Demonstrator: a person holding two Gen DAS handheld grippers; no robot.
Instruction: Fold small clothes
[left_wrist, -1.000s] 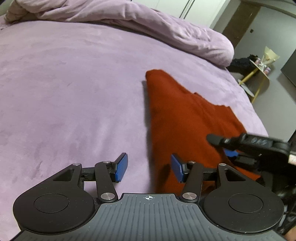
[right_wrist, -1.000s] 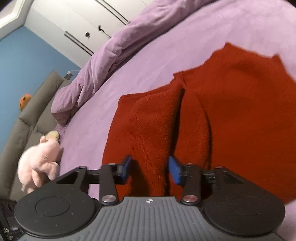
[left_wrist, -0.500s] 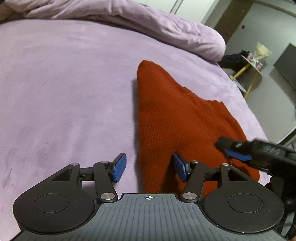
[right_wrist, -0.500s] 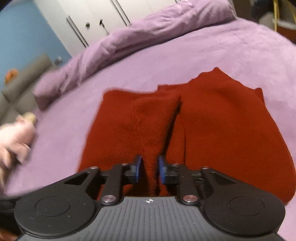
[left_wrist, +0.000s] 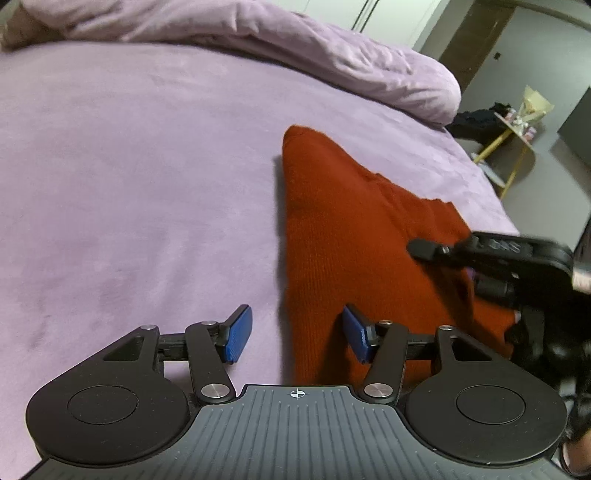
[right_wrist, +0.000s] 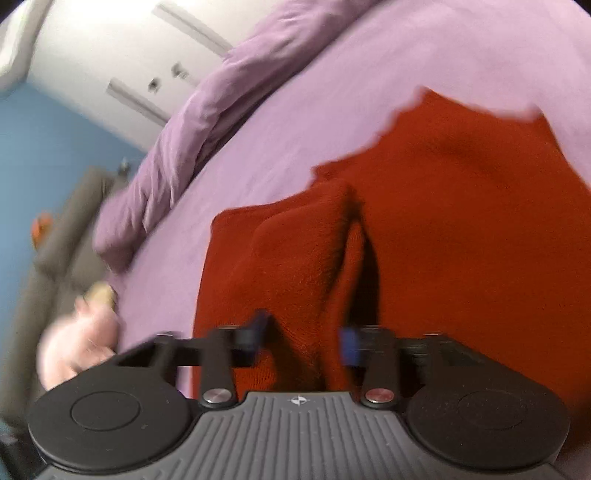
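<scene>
On purple bed: 1 red garment; 2 grippers, left gripper and right gripper, both spread, grasping nothing.

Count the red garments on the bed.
1: a single red knit garment lies on the purple bed, just ahead of the left gripper. Nothing else red shows; folds could hide more.

My left tool is black with blue pads and a ribbed grey body. The knitted garment is a plain rust red with a fine ribbed texture. The bed and the duvet are plain lilac. Beside the bed, the side table has yellow legs. The wall is blue, the sofa grey, the plush toy pink.
</scene>
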